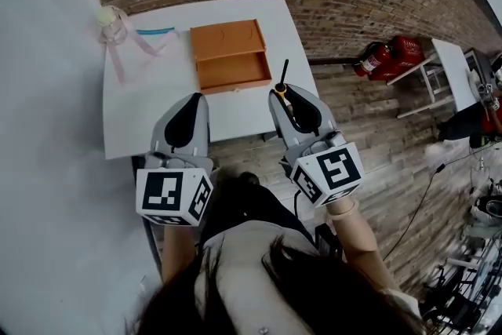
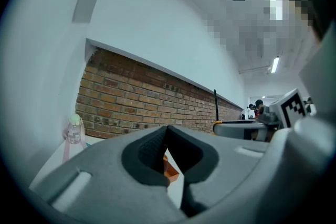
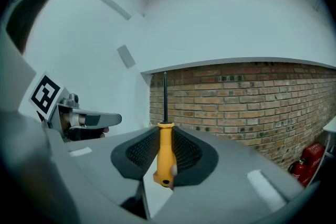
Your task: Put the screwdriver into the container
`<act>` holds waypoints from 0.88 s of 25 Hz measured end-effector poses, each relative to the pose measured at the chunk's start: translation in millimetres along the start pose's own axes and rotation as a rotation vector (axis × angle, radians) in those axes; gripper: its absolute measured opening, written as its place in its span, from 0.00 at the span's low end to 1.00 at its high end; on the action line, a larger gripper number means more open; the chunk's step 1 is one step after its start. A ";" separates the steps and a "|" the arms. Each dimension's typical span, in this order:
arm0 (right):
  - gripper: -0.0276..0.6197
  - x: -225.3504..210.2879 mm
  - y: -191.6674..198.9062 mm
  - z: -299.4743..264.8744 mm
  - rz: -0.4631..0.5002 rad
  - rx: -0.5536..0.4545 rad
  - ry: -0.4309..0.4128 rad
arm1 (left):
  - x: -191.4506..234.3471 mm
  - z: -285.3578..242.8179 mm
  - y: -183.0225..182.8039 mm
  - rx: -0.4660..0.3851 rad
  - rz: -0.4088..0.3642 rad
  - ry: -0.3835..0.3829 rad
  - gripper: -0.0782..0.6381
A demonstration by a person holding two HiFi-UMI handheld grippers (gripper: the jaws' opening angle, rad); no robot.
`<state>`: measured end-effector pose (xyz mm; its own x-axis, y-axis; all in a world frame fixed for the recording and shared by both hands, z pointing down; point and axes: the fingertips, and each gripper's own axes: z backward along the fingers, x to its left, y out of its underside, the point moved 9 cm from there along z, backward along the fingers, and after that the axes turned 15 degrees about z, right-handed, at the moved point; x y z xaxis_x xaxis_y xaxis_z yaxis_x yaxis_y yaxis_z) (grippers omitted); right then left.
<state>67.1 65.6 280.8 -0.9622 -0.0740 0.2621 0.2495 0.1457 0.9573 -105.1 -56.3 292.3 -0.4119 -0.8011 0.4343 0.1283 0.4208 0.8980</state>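
right gripper (image 3: 165, 132) clamps the screwdriver (image 3: 164, 157), handle half hidden; left gripper (image 2: 167, 129) closed, empty.

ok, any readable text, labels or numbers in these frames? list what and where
No readable words or numbers anywhere.
Left marker cube and right marker cube: black-and-white square codes, not letters.
Fire extinguishers: any labels too small to read.
Orange container and screwdriver: no print visible.
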 end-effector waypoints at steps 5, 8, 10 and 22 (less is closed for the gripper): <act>0.16 -9.7 7.8 -12.7 0.014 0.019 -0.010 | 5.7 -5.2 1.4 -0.006 0.010 -0.018 0.11; 0.16 -16.2 13.2 -23.7 0.024 0.032 -0.026 | 10.5 -11.2 1.6 -0.007 0.011 -0.036 0.11; 0.16 -20.8 17.2 -32.1 0.040 0.045 -0.039 | 13.8 -17.0 1.2 -0.009 0.011 -0.047 0.11; 0.16 -51.2 47.8 -82.1 0.093 0.116 -0.144 | 31.1 -56.3 4.0 -0.023 0.039 -0.117 0.11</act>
<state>137.2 -4.6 323.2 -0.9433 0.0859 0.3207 0.3320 0.2585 0.9072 -66.6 -103.5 313.4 -0.5084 -0.7287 0.4588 0.1659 0.4399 0.8826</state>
